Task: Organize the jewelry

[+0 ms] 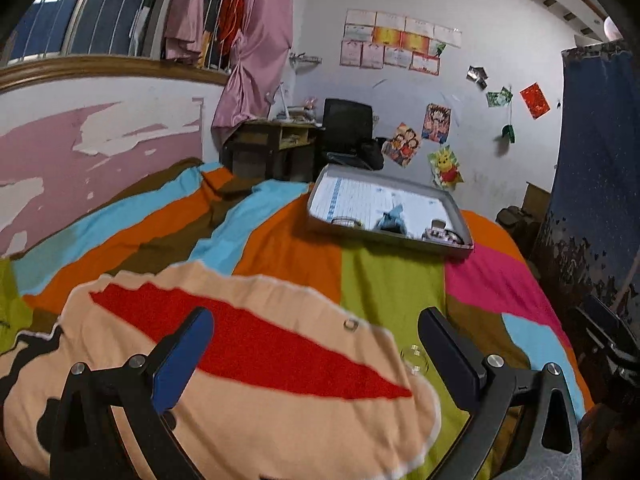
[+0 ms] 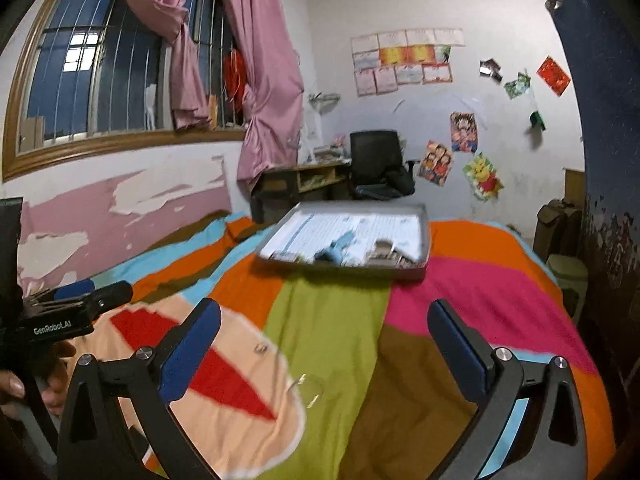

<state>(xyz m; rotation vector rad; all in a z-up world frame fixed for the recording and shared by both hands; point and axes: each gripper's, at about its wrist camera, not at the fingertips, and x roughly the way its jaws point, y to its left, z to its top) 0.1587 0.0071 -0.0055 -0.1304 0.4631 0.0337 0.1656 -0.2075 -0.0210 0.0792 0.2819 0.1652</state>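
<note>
grey jewelry tray lies open on the striped bedspread, centre frame, with small blurred items along its near edge.

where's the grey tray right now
The grey tray sits on the striped bedspread at the far end of the bed, upper centre in both wrist views, just before the black desk chair.
</note>
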